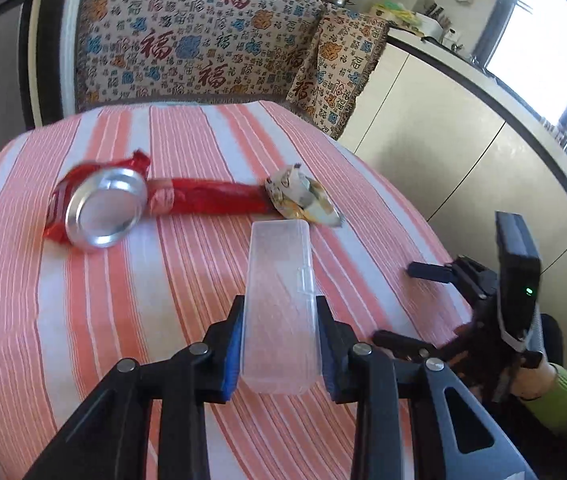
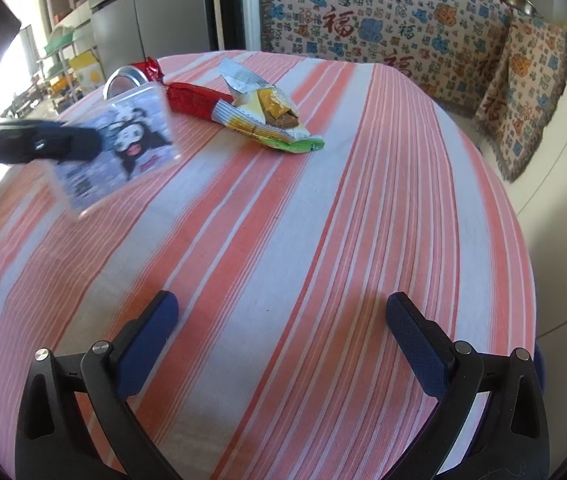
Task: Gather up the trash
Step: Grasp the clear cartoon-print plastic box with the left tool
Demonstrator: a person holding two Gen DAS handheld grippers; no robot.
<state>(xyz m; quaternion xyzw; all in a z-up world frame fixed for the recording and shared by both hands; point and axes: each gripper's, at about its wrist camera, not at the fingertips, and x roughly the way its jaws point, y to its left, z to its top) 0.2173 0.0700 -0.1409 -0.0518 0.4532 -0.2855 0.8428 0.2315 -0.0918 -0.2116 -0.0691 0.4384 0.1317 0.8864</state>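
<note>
My left gripper (image 1: pixel 279 312) is shut on a clear plastic box (image 1: pixel 281 300) and holds it above the striped table; the right wrist view shows the same box (image 2: pixel 123 144) with a cartoon sticker, blurred, in the left gripper's fingers (image 2: pixel 63 142). A red can (image 1: pixel 99 208) lies on its side on the table, with a red wrapper (image 1: pixel 211 196) and a crumpled snack wrapper (image 1: pixel 303 196) beside it. These also show in the right wrist view: the can (image 2: pixel 123 78), the red wrapper (image 2: pixel 191 98), the snack wrapper (image 2: pixel 263 112). My right gripper (image 2: pixel 281 316) is open and empty above the table; it also shows in the left wrist view (image 1: pixel 415 304).
The round table (image 2: pixel 363 240) has a pink-and-white striped cloth. A sofa with a patterned cover (image 1: pixel 203 40) stands behind it. White cabinets (image 1: pixel 443 140) are to the right, a fridge (image 2: pixel 155 12) at the far left.
</note>
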